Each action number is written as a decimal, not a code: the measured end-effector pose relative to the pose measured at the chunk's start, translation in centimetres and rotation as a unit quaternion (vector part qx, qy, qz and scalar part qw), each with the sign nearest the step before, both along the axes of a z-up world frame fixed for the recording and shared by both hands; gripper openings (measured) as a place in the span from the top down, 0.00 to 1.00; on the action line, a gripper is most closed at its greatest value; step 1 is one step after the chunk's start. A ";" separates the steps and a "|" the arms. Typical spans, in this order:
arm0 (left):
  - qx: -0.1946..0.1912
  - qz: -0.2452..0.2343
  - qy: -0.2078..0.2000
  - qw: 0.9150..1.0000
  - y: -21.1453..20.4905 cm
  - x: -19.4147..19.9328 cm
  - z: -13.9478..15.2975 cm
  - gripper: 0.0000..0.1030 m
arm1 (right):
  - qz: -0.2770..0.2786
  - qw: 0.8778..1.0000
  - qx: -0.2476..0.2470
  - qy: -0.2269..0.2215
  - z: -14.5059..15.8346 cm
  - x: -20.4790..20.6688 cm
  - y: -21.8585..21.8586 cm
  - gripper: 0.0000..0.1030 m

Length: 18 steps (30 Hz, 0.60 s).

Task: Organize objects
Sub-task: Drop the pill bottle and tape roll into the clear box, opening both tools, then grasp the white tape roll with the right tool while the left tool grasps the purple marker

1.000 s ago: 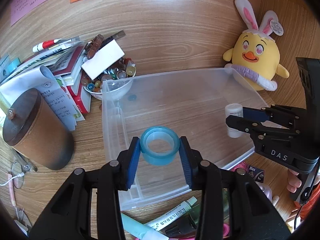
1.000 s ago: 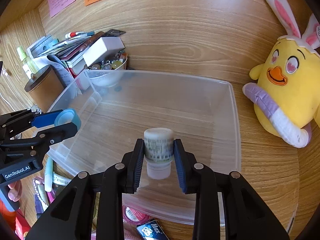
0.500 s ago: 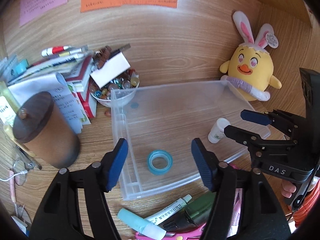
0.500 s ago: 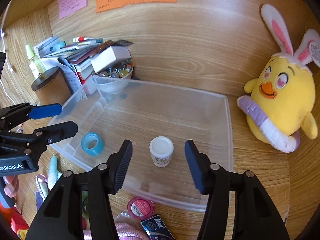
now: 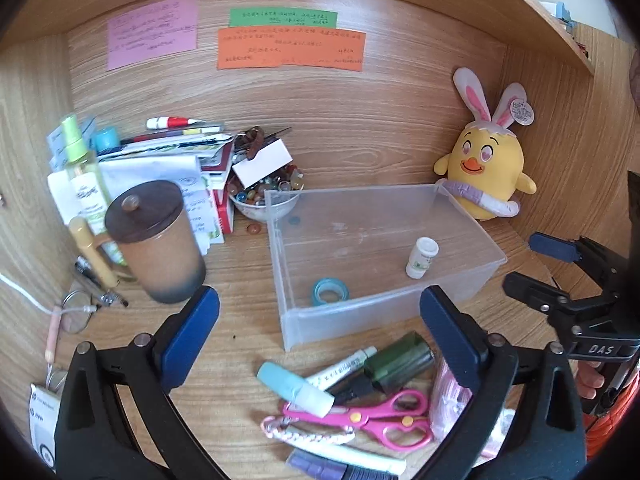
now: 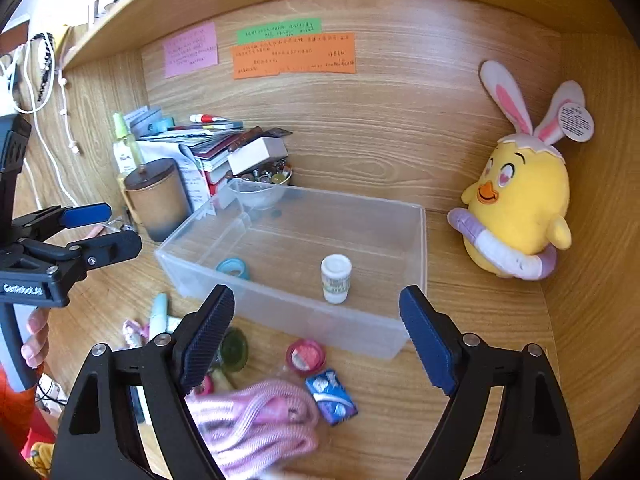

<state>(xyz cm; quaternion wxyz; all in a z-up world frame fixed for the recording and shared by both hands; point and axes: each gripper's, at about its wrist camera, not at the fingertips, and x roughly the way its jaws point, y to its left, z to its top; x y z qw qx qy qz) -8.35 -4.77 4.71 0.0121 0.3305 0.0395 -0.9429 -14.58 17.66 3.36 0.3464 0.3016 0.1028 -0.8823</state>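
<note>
A clear plastic bin (image 5: 384, 314) stands on the wooden desk. Inside it a blue tape roll (image 5: 330, 291) lies flat and a small white bottle (image 5: 421, 258) stands upright. My left gripper (image 5: 318, 294) hangs above the desk in front of the bin, jaws opening wide, nothing between them. At the right of that view my right gripper (image 5: 522, 262) is open too. In the right wrist view the right gripper (image 6: 316, 294) is opening, empty, short of the bin (image 6: 288, 314), bottle (image 6: 336, 283) and tape (image 6: 233, 268). The left gripper (image 6: 120, 228) shows at the left.
Loose things lie before the bin: pink scissors (image 5: 372, 416), a green bottle (image 5: 400, 360), a tube (image 5: 344, 364), pink cord (image 6: 256, 412), a round tin (image 6: 306, 356). A lidded brown mug (image 5: 156, 240), bead bowl (image 5: 264, 200) and plush chick (image 5: 484, 176) flank it.
Both grippers let go: the tape roll and the white bottle now rest in the bin. Both grippers drew back and up from the bin, and their jaws spread wide.
</note>
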 end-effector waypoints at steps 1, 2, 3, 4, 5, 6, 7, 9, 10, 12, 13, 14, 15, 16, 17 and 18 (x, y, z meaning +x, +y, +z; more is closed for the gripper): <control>-0.005 0.004 0.001 1.000 0.1 0.7 -0.2 0.01 | 0.000 1.000 -0.002 0.001 -0.1 0.8 0.5 0.19; -0.011 0.009 0.003 1.000 0.2 1.4 -0.4 0.01 | 0.001 1.000 -0.002 0.002 -0.3 1.3 0.8 0.19; -0.019 0.012 0.003 1.000 0.3 2.1 -0.7 0.01 | 0.001 1.000 -0.002 0.002 -0.5 1.8 1.2 0.19; -0.025 0.015 0.002 1.000 0.6 2.6 -1.0 0.01 | 0.001 1.000 -0.003 0.002 -0.7 2.3 1.5 0.19; -0.031 0.017 0.000 0.999 0.7 3.1 -1.4 0.01 | 0.003 1.000 -0.003 -0.001 -1.0 3.0 1.9 0.18; -0.036 0.020 -0.004 0.999 0.9 3.6 -1.8 0.01 | 0.004 1.000 -0.003 -0.004 -1.3 3.4 2.1 0.18; -0.040 0.022 -0.008 0.999 1.0 4.0 -2.2 0.01 | 0.004 1.000 -0.003 -0.005 -1.7 3.9 2.5 0.18; -0.042 0.024 -0.020 0.999 1.2 4.7 -3.3 0.01 | 0.000 1.000 0.000 -0.005 -2.3 4.9 3.0 0.18; -0.039 0.025 -0.026 0.999 1.3 5.0 -3.8 0.01 | -0.003 1.000 0.001 -0.006 -2.6 5.4 3.3 0.18; -0.027 0.025 -0.042 0.998 1.3 5.4 -4.7 0.01 | -0.007 1.000 0.001 -0.013 -3.3 6.0 3.8 0.18; -0.015 0.025 -0.053 0.998 1.2 5.6 -5.3 0.01 | -0.009 1.000 -0.001 -0.020 -3.7 6.2 4.0 0.18; -0.006 0.025 -0.063 0.998 1.1 5.8 -5.8 0.01 | -0.011 1.000 -0.002 -0.028 -4.2 6.4 4.3 0.18; 0.002 0.025 -0.072 0.997 1.0 5.9 -6.4 0.01 | -0.015 0.999 -0.002 -0.035 -4.7 6.6 4.5 0.18; 0.006 0.029 -0.081 0.996 0.9 6.0 -7.0 0.01 | -0.018 0.999 0.000 -0.039 -5.1 6.8 4.6 0.18; 0.004 0.039 -0.086 0.996 0.8 6.2 -7.5 0.01 | -0.022 0.999 0.003 -0.044 -5.7 7.0 4.7 0.18; 0.000 0.049 -0.090 0.995 0.8 6.5 -8.1 0.01 | -0.022 0.999 0.006 -0.050 -6.1 7.2 4.8 0.18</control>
